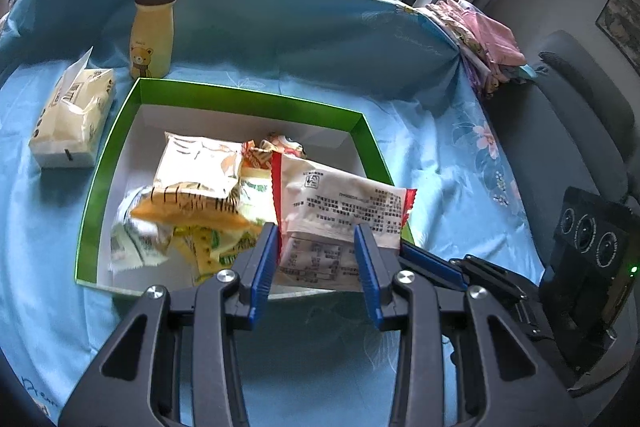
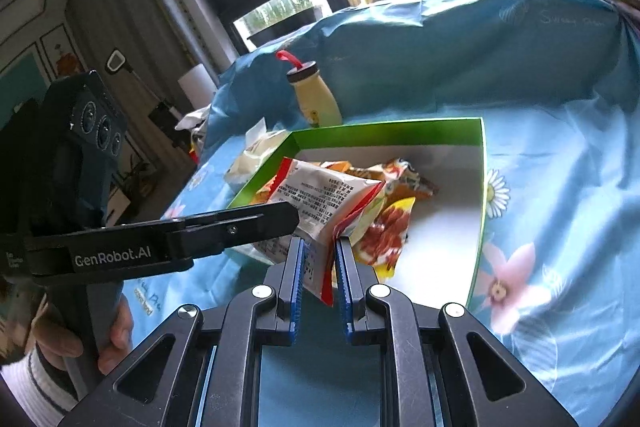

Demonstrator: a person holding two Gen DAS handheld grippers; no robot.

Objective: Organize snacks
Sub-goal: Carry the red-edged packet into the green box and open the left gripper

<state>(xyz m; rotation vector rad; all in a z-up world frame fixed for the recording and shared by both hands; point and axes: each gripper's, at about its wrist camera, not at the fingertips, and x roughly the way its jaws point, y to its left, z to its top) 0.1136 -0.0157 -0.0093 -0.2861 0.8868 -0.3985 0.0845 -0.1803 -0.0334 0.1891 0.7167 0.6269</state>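
A white snack packet (image 1: 344, 203) (image 2: 320, 195) with red edges and printed text hangs over the near corner of the green box (image 1: 248, 99) (image 2: 384, 131). My left gripper (image 1: 316, 235) is shut on it, with a blue pad against each side. My right gripper (image 2: 320, 247) is shut on the packet's red crimped end. In the left wrist view the right gripper (image 1: 432, 263) reaches in from the right. In the right wrist view the left gripper (image 2: 288, 217) comes in from the left. Several snack packets (image 1: 196, 179) (image 2: 384, 227) lie piled in the white-floored box.
A yellow bear bottle (image 1: 152, 31) (image 2: 316, 99) with a red loop stands behind the box, and a tissue pack (image 1: 72, 119) (image 2: 256, 155) lies to its left. Blue floral cloth (image 1: 440, 163) covers the surface. Folded pink fabric (image 1: 480, 39) and a grey seat (image 1: 568, 131) are at the right. A hand (image 2: 116, 331) holds the left gripper.
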